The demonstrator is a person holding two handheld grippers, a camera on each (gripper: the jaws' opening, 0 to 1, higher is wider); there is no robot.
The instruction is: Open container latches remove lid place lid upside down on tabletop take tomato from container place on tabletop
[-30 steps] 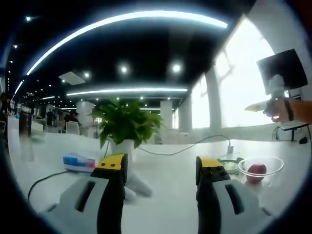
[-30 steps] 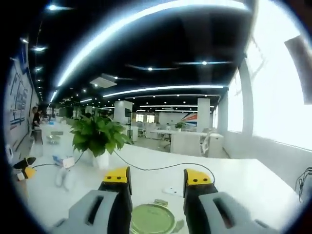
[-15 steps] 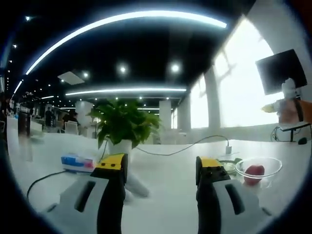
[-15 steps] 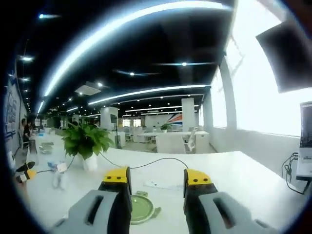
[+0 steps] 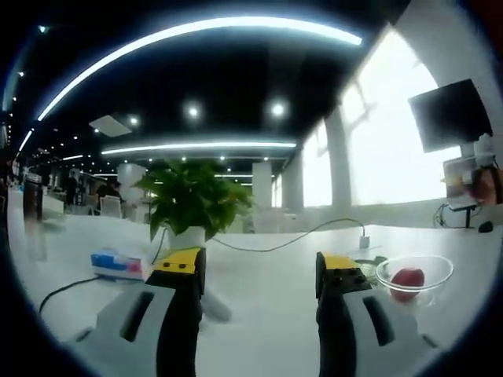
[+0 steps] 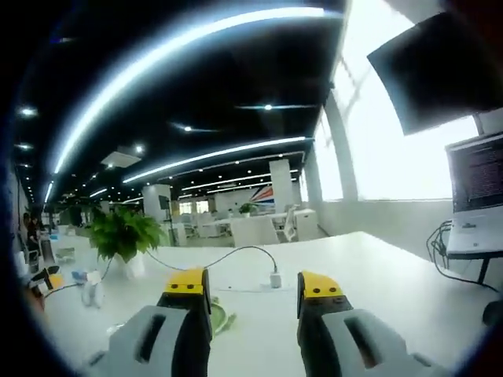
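Jaws apart, tomato (image 5: 406, 279) seemingly rightward, bowled

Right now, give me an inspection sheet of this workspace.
Surface: white tabletop, bare between the jaws.
Job's things: clear container with no lid on, red tomato inside; green lid flat on the tabletop.
Clutter: potted plant; blue and pink box.
Grippers: left gripper open, empty; right gripper open, empty.
Cables: black cable running to a white plug.
Surroundings: open office, ceiling lights, bright windows, laptop.
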